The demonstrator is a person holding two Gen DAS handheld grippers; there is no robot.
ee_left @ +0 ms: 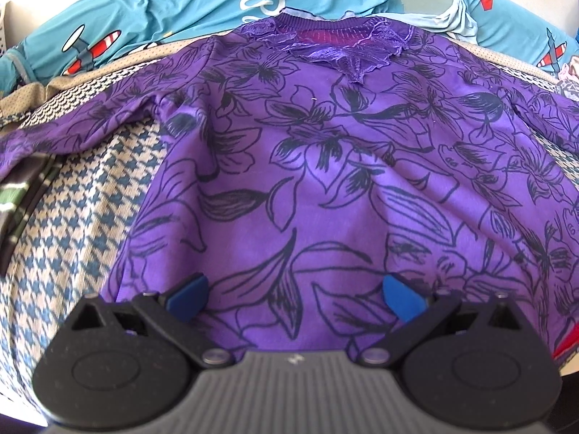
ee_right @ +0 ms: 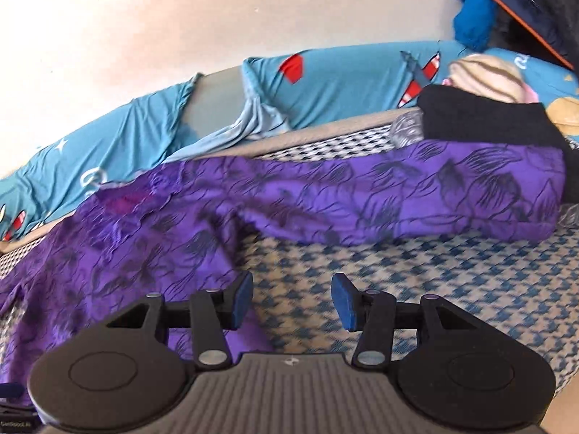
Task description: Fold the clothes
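The left gripper [ee_left: 295, 298] is hovering with its blue pads wide apart, gripping nothing, over the lower hem area of the purple floral top [ee_left: 325, 181]. The top is lying front-up on the houndstooth cover [ee_left: 83, 217], its lace neckline [ee_left: 340, 47] pointing toward twelve o'clock and one sleeve trailing off toward nine o'clock.

The right gripper [ee_right: 292, 302] is also standing parted and empty, hanging above bare houndstooth cover. The top's body is spreading at its nine o'clock, the other sleeve [ee_right: 434, 195] stretching toward two o'clock, ending beside a black garment [ee_right: 485, 119]. Turquoise printed bedding [ee_right: 126, 137] is bunching behind.
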